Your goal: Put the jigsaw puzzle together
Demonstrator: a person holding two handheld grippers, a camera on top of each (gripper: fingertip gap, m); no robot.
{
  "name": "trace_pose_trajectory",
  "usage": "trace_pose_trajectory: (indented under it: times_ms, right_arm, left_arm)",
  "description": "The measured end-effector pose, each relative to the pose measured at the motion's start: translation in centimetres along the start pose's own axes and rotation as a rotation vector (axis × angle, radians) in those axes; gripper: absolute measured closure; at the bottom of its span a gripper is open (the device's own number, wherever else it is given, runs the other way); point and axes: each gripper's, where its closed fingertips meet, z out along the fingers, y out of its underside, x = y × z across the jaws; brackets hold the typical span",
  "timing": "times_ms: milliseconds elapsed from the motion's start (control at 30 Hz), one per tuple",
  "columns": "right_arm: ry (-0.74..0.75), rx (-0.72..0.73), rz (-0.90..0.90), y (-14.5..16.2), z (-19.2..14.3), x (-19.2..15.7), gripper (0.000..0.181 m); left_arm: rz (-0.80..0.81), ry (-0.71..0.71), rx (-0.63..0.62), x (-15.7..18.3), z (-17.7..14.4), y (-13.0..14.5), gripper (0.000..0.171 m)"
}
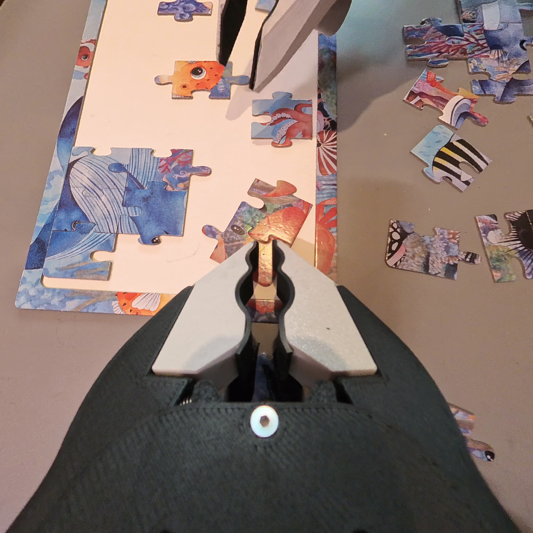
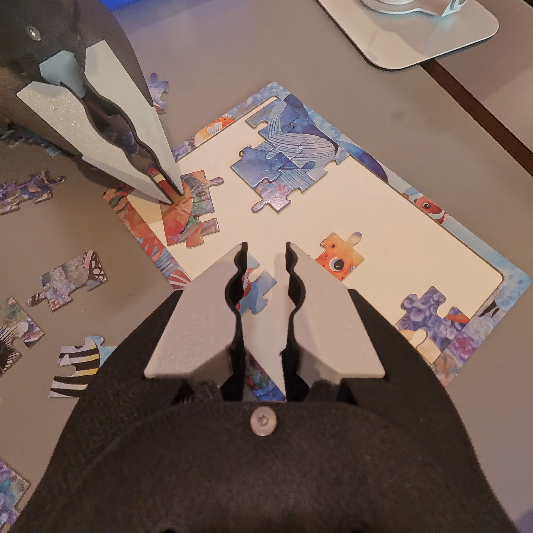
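Both wrist cameras are looking steeply down, close above the puzzle tray [image 1: 327, 184] [image 2: 516, 284], from roughly opposite ends; both are sharing its whale section [image 1: 115, 202] [image 2: 288, 155].

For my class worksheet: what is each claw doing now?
Left claw: closed on the orange crab piece.
Right claw: open, holding nothing.

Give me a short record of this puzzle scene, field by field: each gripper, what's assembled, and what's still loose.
left gripper: shut on orange crab piece, over tray's near right corner
right gripper: open, empty, above the tray
puzzle tray: mostly unfilled, on grey table
assembled: blue whale cluster in one tray corner
loose in tray: orange fish piece, octopus piece
loose on table: striped fish piece, several others
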Motion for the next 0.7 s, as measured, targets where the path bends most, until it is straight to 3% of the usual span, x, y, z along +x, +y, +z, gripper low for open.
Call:
trace_pose_trajectory:
  times_ms: [333, 700]
  right_arm:
    - [-0.004, 0.001, 0.006, 0.1, 0.1, 0.0, 0.156]
    - [-0.008, -0.004, 0.013, 0.3, 0.2, 0.1, 0.156]
  left_arm:
    - [-0.017, -0.039, -0.008, -0.9, -0.3, 0.2, 0.137]
    - [-0.031, -0.023, 0.003, -0.8, -0.1, 0.1, 0.136]
